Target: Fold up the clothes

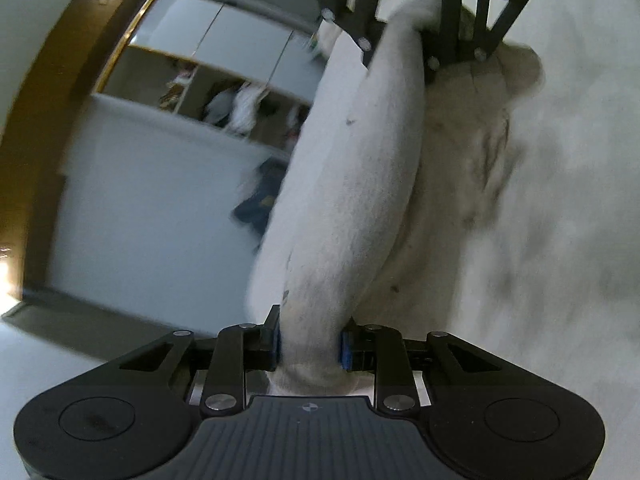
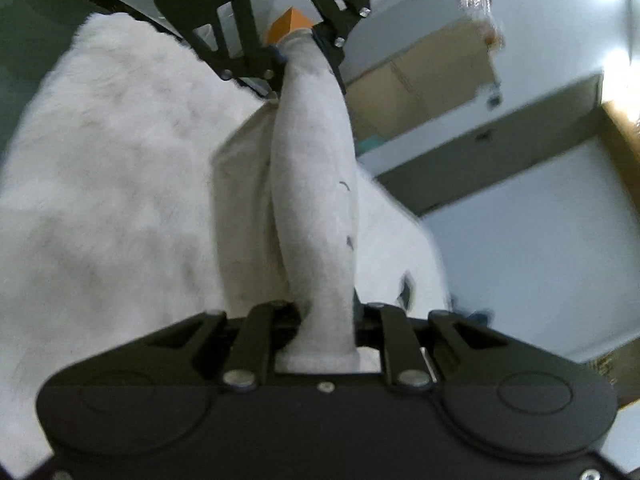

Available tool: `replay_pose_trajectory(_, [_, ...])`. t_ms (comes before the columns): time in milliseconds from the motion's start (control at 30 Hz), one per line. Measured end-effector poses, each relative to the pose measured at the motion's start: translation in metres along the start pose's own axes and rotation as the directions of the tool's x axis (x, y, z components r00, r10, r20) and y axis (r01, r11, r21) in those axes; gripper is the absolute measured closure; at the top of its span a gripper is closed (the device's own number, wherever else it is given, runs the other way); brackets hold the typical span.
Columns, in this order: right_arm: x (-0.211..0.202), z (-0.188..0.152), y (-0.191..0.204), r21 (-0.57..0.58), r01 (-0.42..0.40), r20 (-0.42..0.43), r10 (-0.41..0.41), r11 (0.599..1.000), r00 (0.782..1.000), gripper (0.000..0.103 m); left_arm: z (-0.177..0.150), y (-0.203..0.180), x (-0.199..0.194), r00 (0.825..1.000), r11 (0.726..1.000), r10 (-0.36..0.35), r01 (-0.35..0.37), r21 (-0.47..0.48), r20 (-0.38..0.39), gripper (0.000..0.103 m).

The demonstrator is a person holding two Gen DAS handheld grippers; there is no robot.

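Note:
A white sock-like garment (image 1: 352,184) is stretched taut between my two grippers, above a white fluffy surface (image 1: 560,200). My left gripper (image 1: 310,350) is shut on one end of it. The right gripper (image 1: 404,40) shows at the top of the left wrist view, shut on the other end. In the right wrist view the garment (image 2: 316,200) runs from my right gripper (image 2: 326,324) up to the left gripper (image 2: 298,46). A second pale cloth (image 1: 472,132) lies on the fluffy surface beneath.
The fluffy surface (image 2: 100,160) fills the left of the right wrist view. A wooden-framed cabinet with shelves (image 1: 192,64) and a white wall panel (image 1: 152,200) stand beyond. Cardboard boxes (image 2: 424,76) sit behind. An orange block (image 2: 288,24) shows near the left gripper.

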State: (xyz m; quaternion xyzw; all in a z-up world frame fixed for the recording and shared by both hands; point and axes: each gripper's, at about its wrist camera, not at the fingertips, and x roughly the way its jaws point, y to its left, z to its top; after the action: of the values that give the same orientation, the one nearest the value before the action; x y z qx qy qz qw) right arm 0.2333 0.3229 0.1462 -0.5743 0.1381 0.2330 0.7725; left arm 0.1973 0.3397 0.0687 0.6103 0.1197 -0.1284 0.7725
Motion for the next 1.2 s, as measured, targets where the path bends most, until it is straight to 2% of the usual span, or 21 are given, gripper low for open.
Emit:
replay_pose_trajectory(67, [0.033, 0.039, 0.061, -0.118, 0.094, 0.005, -0.094, 0.989, 0.996, 0.085, -0.043, -0.034, 0.009, 0.998, 1.0, 0.01, -0.01, 0.004, -0.056, 0.073])
replay_pose_trajectory(133, [0.058, 0.058, 0.132, -0.196, 0.086, 0.009, -0.086, 0.977, 0.996, 0.075, -0.083, -0.08, 0.023, 0.987, 1.0, -0.011, 0.009, -0.012, -0.162, 0.043])
replay_pose_trajectory(200, [0.082, 0.068, 0.201, -0.267, 0.034, -0.003, -0.037, 0.963, 0.999, 0.052, -0.123, -0.131, 0.038, 0.956, 0.998, -0.051, 0.038, -0.051, -0.289, 0.043])
replay_pose_trajectory(233, [0.089, 0.067, 0.222, -0.289, -0.01, -0.02, 0.005, 0.957, 1.0, 0.052, -0.138, -0.15, 0.037, 0.939, 0.992, -0.095, 0.061, -0.112, -0.331, 0.043])
replay_pose_trajectory(267, [0.094, 0.065, 0.238, -0.302, -0.053, -0.036, 0.045, 0.952, 0.998, 0.054, -0.152, -0.167, 0.036, 0.924, 0.983, -0.124, 0.066, -0.17, -0.362, 0.045])
replay_pose_trajectory(300, [0.092, 0.061, 0.248, -0.288, -0.069, -0.035, 0.062, 0.955, 0.997, 0.067, -0.162, -0.174, 0.028, 0.929, 0.976, -0.091, 0.012, -0.219, -0.359, 0.046])
replay_pose_trajectory(333, [0.087, 0.056, 0.256, -0.267, -0.077, -0.03, 0.071, 0.961, 0.997, 0.066, -0.171, -0.175, 0.018, 0.934, 0.959, -0.046, -0.057, -0.278, -0.353, 0.044])
replay_pose_trajectory(400, [0.076, 0.046, 0.256, -0.22, -0.106, -0.015, 0.105, 0.97, 0.994, 0.049, -0.18, -0.166, -0.002, 0.935, 0.919, 0.01, -0.148, -0.366, -0.354, 0.042])
replay_pose_trajectory(467, [0.061, 0.035, 0.232, -0.165, -0.156, 0.005, 0.159, 0.974, 0.987, 0.047, -0.184, -0.155, -0.017, 0.938, 0.874, 0.048, -0.206, -0.439, -0.344, 0.042])
replay_pose_trajectory(533, [0.053, 0.027, 0.211, -0.076, -0.22, 0.02, 0.222, 0.973, 0.975, 0.047, -0.177, -0.129, -0.039, 0.957, 0.764, 0.077, -0.237, -0.6, -0.281, 0.042])
replay_pose_trajectory(600, [0.043, 0.028, 0.193, 0.051, -0.273, 0.052, 0.27, 0.961, 0.961, 0.039, -0.165, -0.105, -0.046, 0.972, 0.628, 0.09, -0.224, -0.746, -0.216, 0.039])
replay_pose_trajectory(633, [0.037, 0.025, 0.176, 0.168, -0.307, 0.083, 0.297, 0.937, 0.951, 0.037, -0.157, -0.095, -0.042, 0.981, 0.541, 0.072, -0.19, -0.819, -0.18, 0.031])
replay_pose_trajectory(700, [0.023, 0.006, 0.152, 0.34, -0.32, 0.158, 0.282, 0.884, 0.946, 0.025, -0.146, -0.086, -0.031, 0.991, 0.418, 0.025, -0.132, -0.899, -0.134, 0.027])
replay_pose_trajectory(767, [0.002, -0.026, 0.144, 0.463, -0.283, 0.17, 0.229, 0.84, 0.958, 0.021, -0.119, -0.081, 0.007, 0.99, 0.363, -0.035, -0.113, -0.925, -0.135, 0.027])
replay_pose_trajectory(833, [-0.014, -0.052, 0.148, 0.543, -0.268, 0.158, 0.216, 0.796, 0.964, 0.021, -0.124, -0.092, 0.029, 0.977, 0.31, -0.123, -0.128, -0.942, -0.174, 0.027])
replay_pose_trajectory(867, [-0.024, -0.074, 0.147, 0.601, -0.262, 0.141, 0.222, 0.755, 0.965, 0.021, -0.132, -0.097, 0.036, 0.968, 0.274, -0.162, -0.141, -0.952, -0.19, 0.027])
replay_pose_trajectory(900, [-0.037, -0.1, 0.143, 0.658, -0.251, 0.117, 0.233, 0.71, 0.965, 0.021, -0.145, -0.107, 0.041, 0.959, 0.199, -0.204, -0.156, -0.967, -0.197, 0.026])
replay_pose_trajectory(967, [-0.041, -0.136, 0.141, 0.725, -0.23, 0.081, 0.251, 0.649, 0.965, 0.021, -0.162, -0.126, 0.019, 0.959, 0.096, -0.209, -0.174, -0.98, -0.19, 0.025])
replay_pose_trajectory(1000, [-0.054, -0.168, 0.139, 0.781, -0.199, 0.046, 0.262, 0.592, 0.964, 0.021, -0.167, -0.13, 0.01, 0.966, 0.016, -0.173, -0.19, -0.982, -0.19, 0.025])
replay_pose_trajectory(1167, [-0.125, -0.335, 0.144, 0.944, 0.006, -0.121, 0.328, 0.331, 0.937, 0.021, -0.145, -0.108, -0.002, 0.957, -0.153, -0.136, -0.278, -0.948, -0.258, 0.025])
replay_pose_trajectory(1200, [-0.132, -0.354, 0.148, 0.952, 0.045, -0.15, 0.332, 0.303, 0.931, 0.021, -0.136, -0.105, -0.012, 0.959, -0.246, -0.129, -0.276, -0.929, -0.251, 0.025])
